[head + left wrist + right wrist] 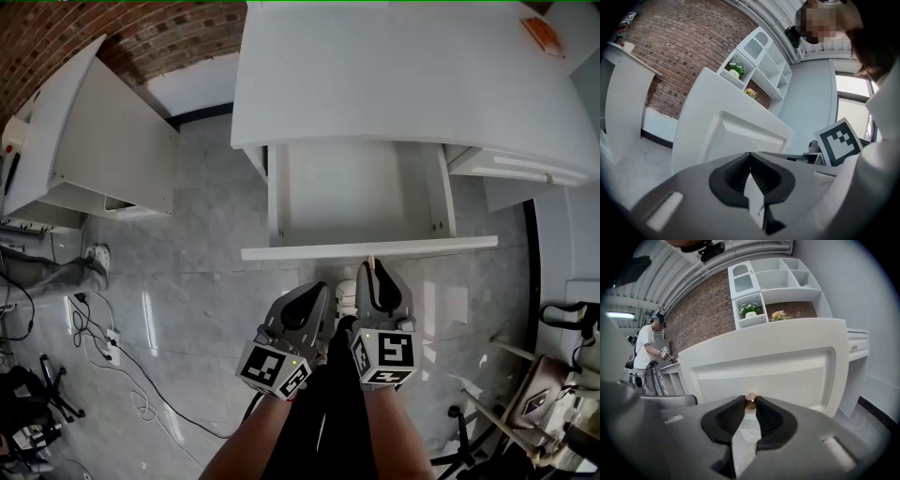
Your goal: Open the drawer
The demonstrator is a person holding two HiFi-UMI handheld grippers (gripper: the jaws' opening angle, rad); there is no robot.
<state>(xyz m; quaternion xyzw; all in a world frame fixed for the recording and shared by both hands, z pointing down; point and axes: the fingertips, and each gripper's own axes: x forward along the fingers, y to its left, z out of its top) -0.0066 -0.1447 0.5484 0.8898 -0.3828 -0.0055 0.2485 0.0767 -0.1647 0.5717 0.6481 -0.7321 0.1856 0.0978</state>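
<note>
A white desk [394,75] has its drawer [352,192] pulled well out, and its inside looks bare. The drawer's front panel [309,252] runs across the middle of the head view and fills the right gripper view [778,371]. My right gripper [373,268] [750,399] is shut on the small brass knob [750,402] at the centre of that front. My left gripper [324,289] [750,157] hangs just left of the right one, short of the drawer front. Its jaws are shut with nothing in them.
A second white cabinet [103,141] stands at the left against a brick wall [56,37]. Cables [103,337] trail over the grey floor at lower left. A chair and bag [534,403] sit at lower right. A person [647,357] stands far left in the right gripper view.
</note>
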